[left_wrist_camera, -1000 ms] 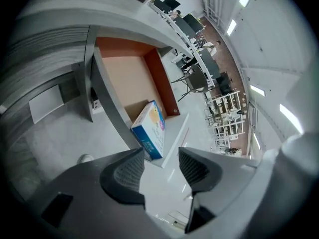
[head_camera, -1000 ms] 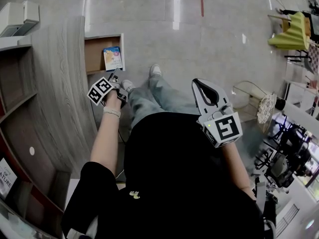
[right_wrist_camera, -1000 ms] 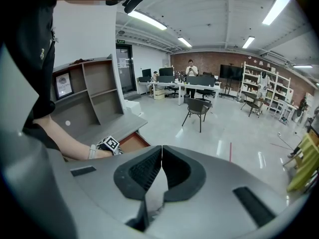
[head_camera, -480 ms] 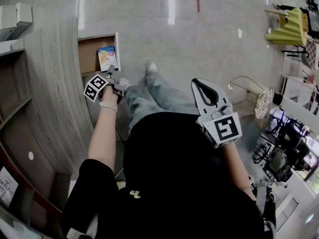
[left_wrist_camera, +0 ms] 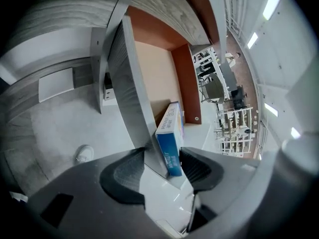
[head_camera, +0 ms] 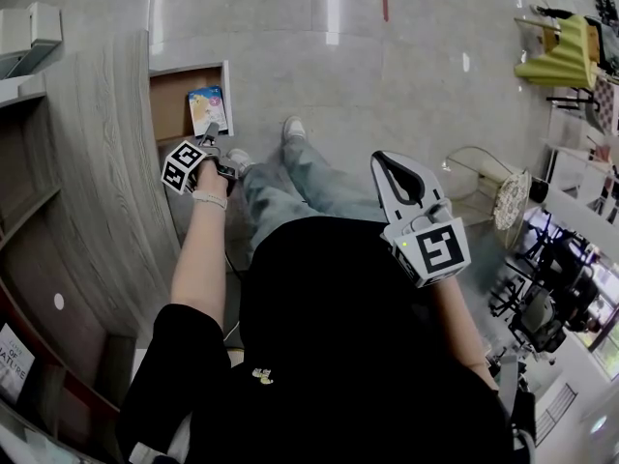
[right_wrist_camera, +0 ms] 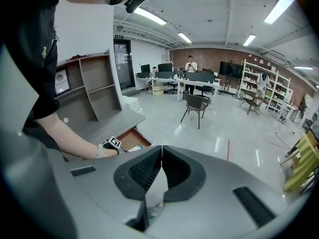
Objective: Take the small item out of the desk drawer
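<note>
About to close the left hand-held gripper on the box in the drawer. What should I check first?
1. The drawer is open: ok.
2. The box is visible, beside the drawer's wall panel: ok.
3. Jaws of the left hand-held gripper apart: ok.
4. Only the box between those jaws: not ok; the panel's edge sits there too.
5. The pads are clear of the box: cannot tell.
6. The right hand-held gripper is shut, empty, away from the drawer: ok.

One desk (head_camera: 106, 162) has one open drawer (head_camera: 172, 104) holding one box (head_camera: 208, 110). Two grippers show, the left gripper (head_camera: 211, 135) and the right gripper (right_wrist_camera: 162, 153). Two shoes (head_camera: 296, 129) are in view.
</note>
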